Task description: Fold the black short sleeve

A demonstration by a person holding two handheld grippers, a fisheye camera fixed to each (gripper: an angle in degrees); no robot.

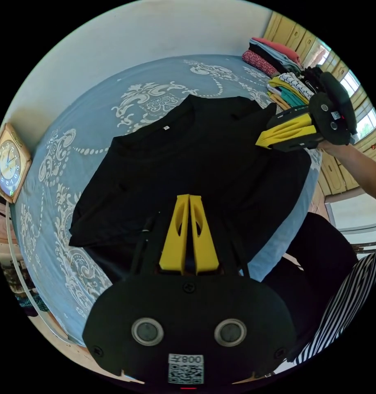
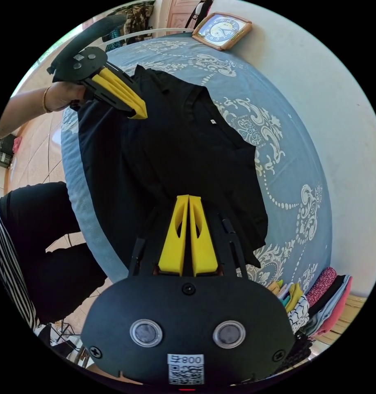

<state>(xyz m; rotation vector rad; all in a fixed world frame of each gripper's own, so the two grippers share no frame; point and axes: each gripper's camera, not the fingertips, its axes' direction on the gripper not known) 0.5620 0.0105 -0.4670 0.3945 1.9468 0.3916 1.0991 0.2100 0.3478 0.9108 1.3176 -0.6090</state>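
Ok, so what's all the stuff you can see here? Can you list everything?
shirt: one, black, spread flat on the bed, collar toward the wall, hem hanging over the near edge.
bed: one, blue cover with white swirly patterns, under the shirt.
clothes pile: one stack, pink, black, blue, yellow and white, folded, at one end of the bed.
clock: one, gold-framed, leaning against the wall at the other end of the bed.
wall: pale, behind the bed.
left gripper: one, yellow jaws shut, over the shirt's lower part.
right gripper: one, yellow jaws shut, over the shirt's other side.
person's arm: one, behind the right gripper.
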